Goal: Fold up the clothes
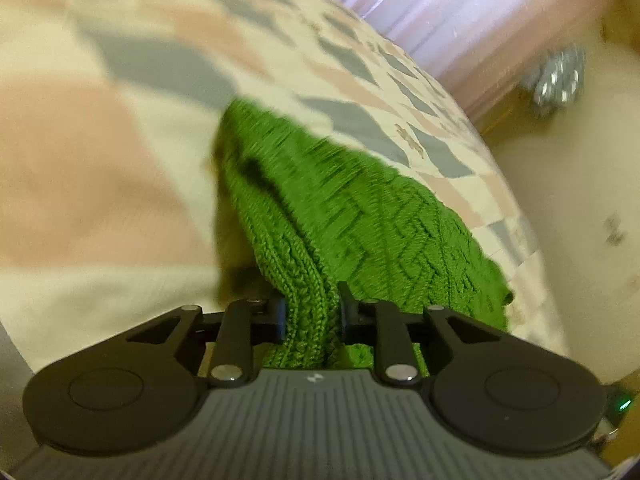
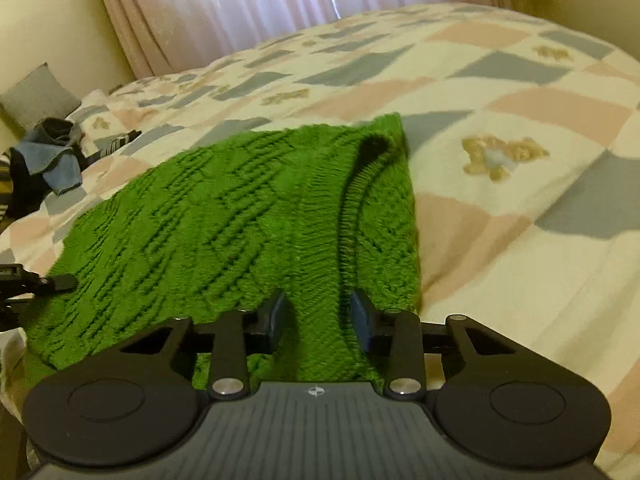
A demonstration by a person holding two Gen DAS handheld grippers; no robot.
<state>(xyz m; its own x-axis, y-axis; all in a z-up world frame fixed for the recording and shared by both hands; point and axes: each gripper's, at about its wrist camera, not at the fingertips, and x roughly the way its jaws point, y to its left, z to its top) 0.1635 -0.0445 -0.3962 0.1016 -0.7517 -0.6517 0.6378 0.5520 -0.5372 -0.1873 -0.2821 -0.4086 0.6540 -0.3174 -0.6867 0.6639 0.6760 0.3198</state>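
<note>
The green knitted sweater (image 2: 240, 208) is spread on the bed's quilt (image 2: 500, 128), one edge raised. Its near hem is clamped by the left tongs (image 1: 312, 316) and pinched by the right tongs (image 2: 318, 316). No completed fold is seen; folding is judged barely begun.

sweater (image 2: 224, 216): green cable-knit | bedspread (image 2: 520, 92): cream, pink, grey-blue patchwork

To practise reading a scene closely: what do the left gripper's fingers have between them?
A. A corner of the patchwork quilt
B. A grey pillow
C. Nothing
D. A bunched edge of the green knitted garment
D: in the left wrist view the left gripper pinches a bunched fold of the green knitted garment.
</note>
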